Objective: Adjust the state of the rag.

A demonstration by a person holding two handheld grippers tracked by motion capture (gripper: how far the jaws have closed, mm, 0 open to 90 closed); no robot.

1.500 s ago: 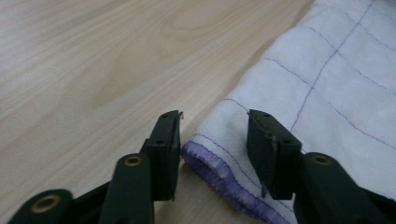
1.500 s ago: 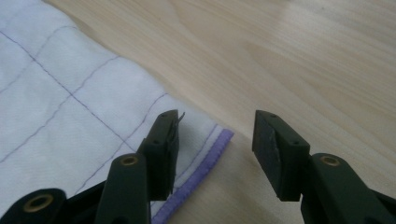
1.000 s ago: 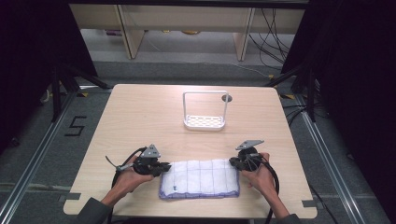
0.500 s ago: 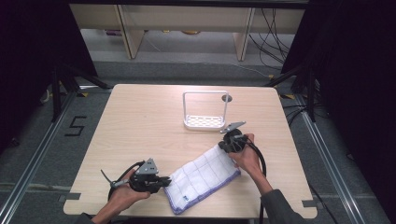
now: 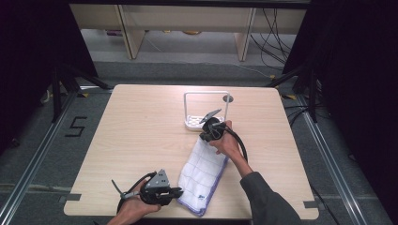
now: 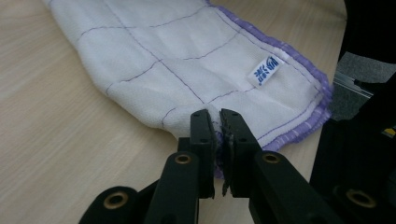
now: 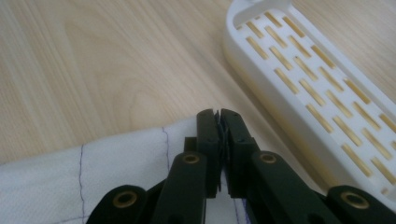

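A white cloth with thin purple grid lines and a purple hem lies slantwise on the wooden table, stretched between both grippers. My left gripper sits by the near edge, shut on the cloth's near corner; in the left gripper view the jaws pinch the hem, and a blue-printed label shows on the cloth. My right gripper is shut on the far end, just in front of the white rack. The right gripper view has its jaws closed on the cloth.
The white rack has a slotted base and an upright hoop frame, close to the right gripper's far side. A small grey disc sits beside it. Bare tabletop spreads to the left. The table's near edge runs just below the left hand.
The right gripper carried its end of the cloth away toward the rack, while the left drew its end toward the near edge. The cloth swung from crosswise to slantwise.
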